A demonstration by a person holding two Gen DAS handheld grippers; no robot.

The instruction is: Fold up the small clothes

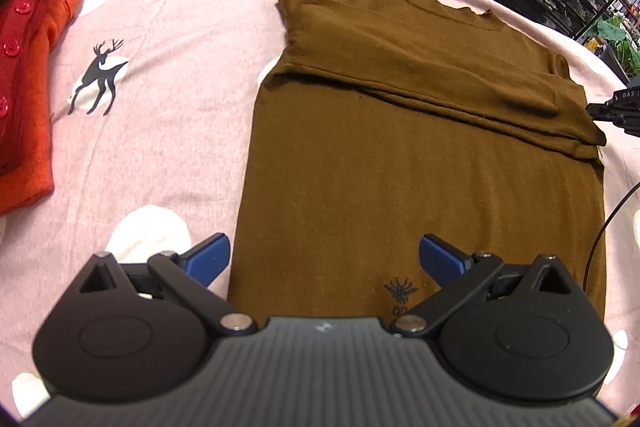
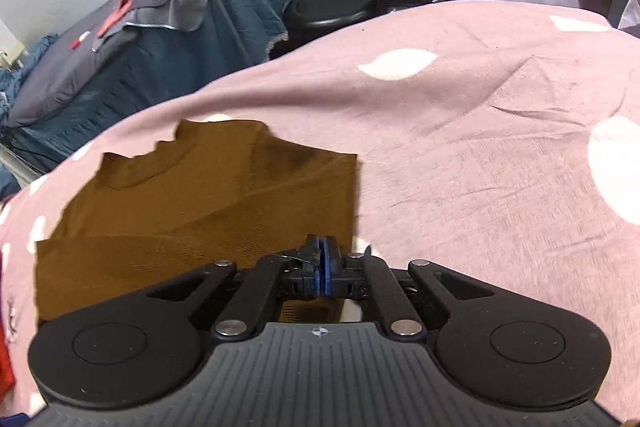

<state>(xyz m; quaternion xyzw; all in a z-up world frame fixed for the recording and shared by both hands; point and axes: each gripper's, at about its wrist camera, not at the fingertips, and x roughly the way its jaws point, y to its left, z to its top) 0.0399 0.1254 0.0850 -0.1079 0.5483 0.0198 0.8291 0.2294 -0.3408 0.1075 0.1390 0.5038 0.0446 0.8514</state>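
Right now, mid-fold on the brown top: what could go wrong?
1. The right gripper is shut at the brown top's edge; whether it pinches cloth is unclear, so a pull could slip.
2. The left gripper is open, so nothing pins the hem.
3. The folded-in sleeve may unfold if dragged.

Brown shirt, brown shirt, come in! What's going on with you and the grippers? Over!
Left gripper open, over hem. Right gripper shut, at shirt's edge; grip unclear. Brown shirt flat on pink sheet, sleeves folded in. Red clothes piled aside, not blocking.
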